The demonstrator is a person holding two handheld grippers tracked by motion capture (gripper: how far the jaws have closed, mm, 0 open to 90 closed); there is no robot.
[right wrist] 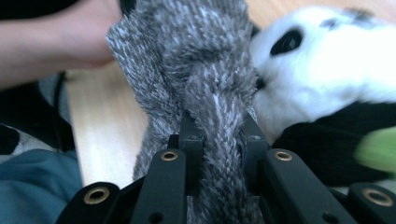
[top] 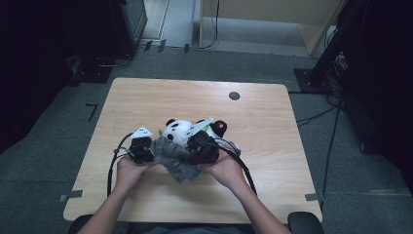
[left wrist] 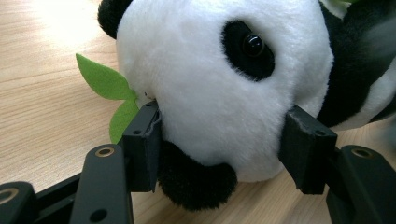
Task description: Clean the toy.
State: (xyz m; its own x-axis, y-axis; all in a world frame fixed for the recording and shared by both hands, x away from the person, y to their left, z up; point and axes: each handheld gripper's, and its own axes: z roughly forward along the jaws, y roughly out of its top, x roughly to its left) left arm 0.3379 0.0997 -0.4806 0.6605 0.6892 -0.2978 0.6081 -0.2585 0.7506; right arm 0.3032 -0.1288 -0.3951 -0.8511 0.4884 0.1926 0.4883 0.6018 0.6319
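Left gripper (left wrist: 224, 149) clamps the panda's head (left wrist: 215, 79); right gripper (right wrist: 218, 140) pinches the grey cloth (right wrist: 196, 60)
Panda sits between left fingers, cloth bunched between right fingers, beside the panda; risk: plush compresses and slips free if pulled

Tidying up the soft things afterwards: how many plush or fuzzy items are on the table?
2: a panda plush at the table's middle, its head between the left gripper's jaws, and a grey fuzzy cloth pinched by the right gripper just in front. More may be hidden behind the hands.
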